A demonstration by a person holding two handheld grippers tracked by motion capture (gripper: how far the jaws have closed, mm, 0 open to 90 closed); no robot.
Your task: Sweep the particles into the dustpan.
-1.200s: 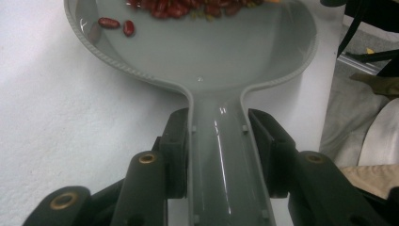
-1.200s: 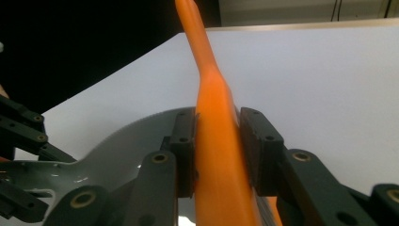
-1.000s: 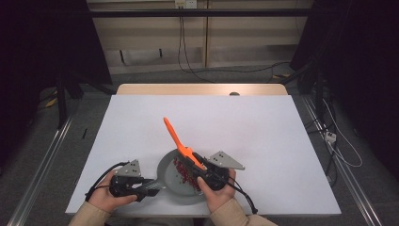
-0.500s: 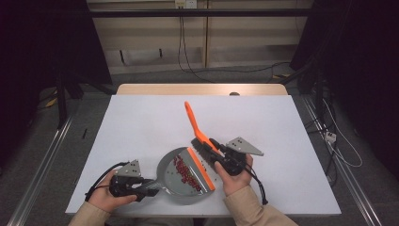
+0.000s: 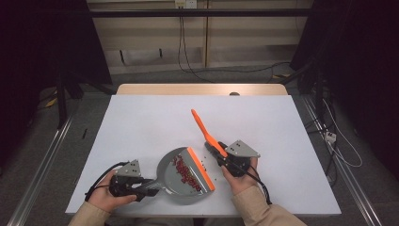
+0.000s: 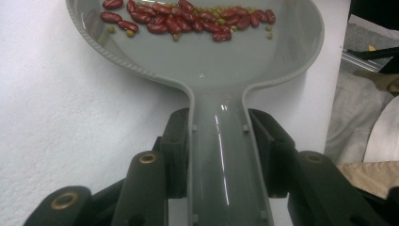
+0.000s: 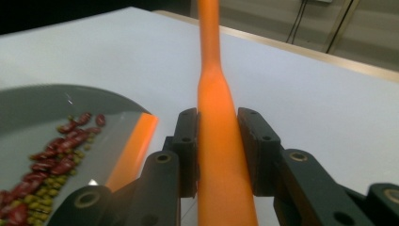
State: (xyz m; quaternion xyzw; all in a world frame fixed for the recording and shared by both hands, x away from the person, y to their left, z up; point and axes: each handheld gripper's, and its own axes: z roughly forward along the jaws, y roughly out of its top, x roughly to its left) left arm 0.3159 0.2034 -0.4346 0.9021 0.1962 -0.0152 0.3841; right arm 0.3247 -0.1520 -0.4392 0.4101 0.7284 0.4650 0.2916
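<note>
Near table edge, at seven o'clock in the high view: left gripper (image 5: 153, 187), jaws partly closed and clamped on both sides of the grey handle of a dustpan (image 5: 175, 175). Dustpan flat on the white table (image 5: 141, 122), orange lip (image 5: 201, 167) at its three o'clock side. Inside the pan, a band of red beans (image 5: 184, 172) mixed with small green peas (image 6: 212, 9). Just right of the pan, at five o'clock: right gripper (image 5: 217, 151), jaws closed tight on the thick end of an orange brush handle (image 5: 203, 128). Handle slanting up and away toward eleven o'clock, clear of the tabletop. A few loose beans (image 5: 205, 162) on the table between pan lip and right gripper. Farther off, bare white surface, then the wooden table edge (image 5: 202, 89) at twelve o'clock.
</note>
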